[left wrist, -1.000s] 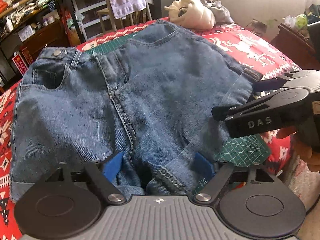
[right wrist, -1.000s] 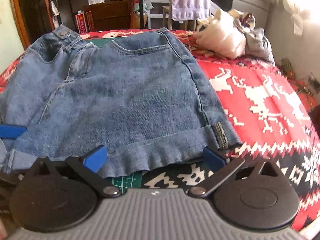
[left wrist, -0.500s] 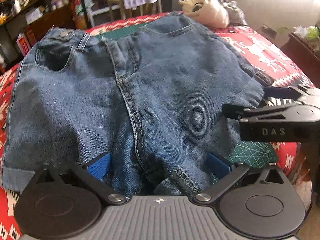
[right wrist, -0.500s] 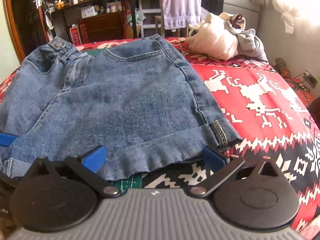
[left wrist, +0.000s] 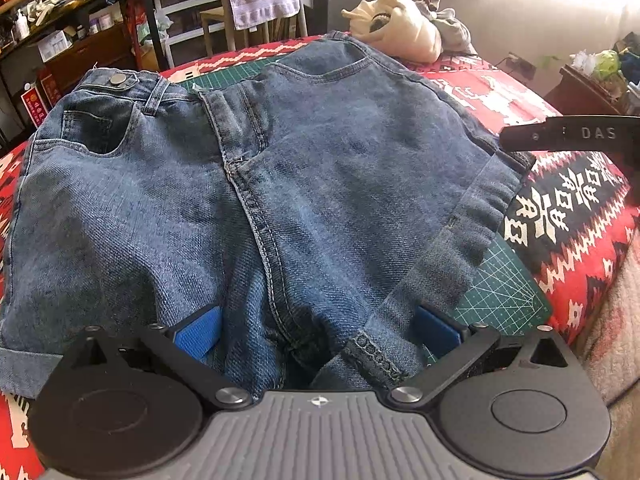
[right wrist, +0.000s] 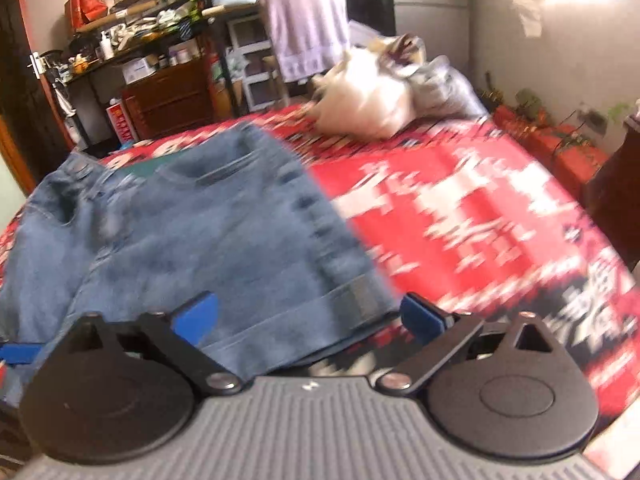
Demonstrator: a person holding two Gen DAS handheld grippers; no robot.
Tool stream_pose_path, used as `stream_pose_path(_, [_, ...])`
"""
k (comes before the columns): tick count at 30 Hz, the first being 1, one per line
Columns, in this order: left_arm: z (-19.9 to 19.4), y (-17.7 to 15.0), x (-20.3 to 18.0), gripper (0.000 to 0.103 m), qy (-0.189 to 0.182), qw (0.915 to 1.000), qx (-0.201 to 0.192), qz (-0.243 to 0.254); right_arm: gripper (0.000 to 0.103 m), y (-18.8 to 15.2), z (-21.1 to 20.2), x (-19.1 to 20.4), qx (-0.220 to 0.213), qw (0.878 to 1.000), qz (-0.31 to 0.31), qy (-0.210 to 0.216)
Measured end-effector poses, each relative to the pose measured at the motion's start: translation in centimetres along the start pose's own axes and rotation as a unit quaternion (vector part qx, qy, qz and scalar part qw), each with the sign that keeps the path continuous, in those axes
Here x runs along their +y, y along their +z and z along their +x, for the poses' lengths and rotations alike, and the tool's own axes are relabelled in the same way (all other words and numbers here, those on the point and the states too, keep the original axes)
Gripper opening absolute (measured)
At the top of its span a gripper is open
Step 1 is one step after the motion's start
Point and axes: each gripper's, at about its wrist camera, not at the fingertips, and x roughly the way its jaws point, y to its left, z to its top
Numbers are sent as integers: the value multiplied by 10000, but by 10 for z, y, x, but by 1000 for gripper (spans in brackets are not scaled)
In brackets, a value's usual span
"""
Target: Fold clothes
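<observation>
Cluttered shelves (left wrist: 60, 8), sunlit wall (left wrist: 520, 8) behind.

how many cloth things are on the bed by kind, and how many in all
blue denim shorts: 1
crumpled cream garment: 1
crumpled grey garment: 1
red patterned blanket: 1
total: 4

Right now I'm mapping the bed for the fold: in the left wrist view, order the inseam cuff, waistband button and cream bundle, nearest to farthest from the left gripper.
1. Inseam cuff, between the fingers.
2. Waistband button, far left.
3. Cream bundle, far right.
</observation>
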Motion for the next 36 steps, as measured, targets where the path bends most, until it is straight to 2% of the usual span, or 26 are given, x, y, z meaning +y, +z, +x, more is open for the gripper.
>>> stream_pose_path(2, [0, -1, 0, 103, -10, 10000, -52, -10, 79, 7, 0, -13, 16, 9999, -55, -163])
stream_pose_path(3, [-1, -2, 0, 103, -15, 10000, -79, 3, 65, 8, 2, -20, 76, 9996, -61, -271])
stream_pose_path(4, [-1, -3, 0, 103, -22, 9999, -102, 11, 47, 8, 3, -27, 130, 9994, -39, -321])
stream_pose_path(6, [-1, -3, 0, 103, -28, 9999, -116, 16, 29, 8, 10, -39, 273, 9989, 63, -386])
stream_pose_path(11, [-1, -3, 1, 103, -29, 9999, -100, 19, 28, 7, 23, -54, 372, 9984, 409, -67])
stream_pose_path(15, [-1, -2, 1, 103, -39, 10000, -83, 13, 29, 7, 28, -64, 398, 9947, 914, 246])
stream_pose_path(18, [-1, -2, 1, 103, -48, 10000, -81, 13, 29, 5, 27, -74, 464, 9859, 1468, 653])
stream_pose_path(25, [-1, -2, 2, 103, -49, 10000, -69, 24, 29, -8, 26, -96, 586, 9608, 2406, 1248])
stream_pose_path(33, [-1, -2, 1, 103, -59, 10000, -40, 46, 28, -5, 34, -87, 478, 9623, 2409, 1174])
stream_pose_path(34, [-1, -1, 1, 103, -61, 10000, -24, 49, 23, -3, 36, -85, 470, 9626, 2403, 1156])
stream_pose_path(36, [-1, 0, 2, 103, -75, 9999, 21, 64, 12, -1, 33, -75, 398, 9733, 2063, 921])
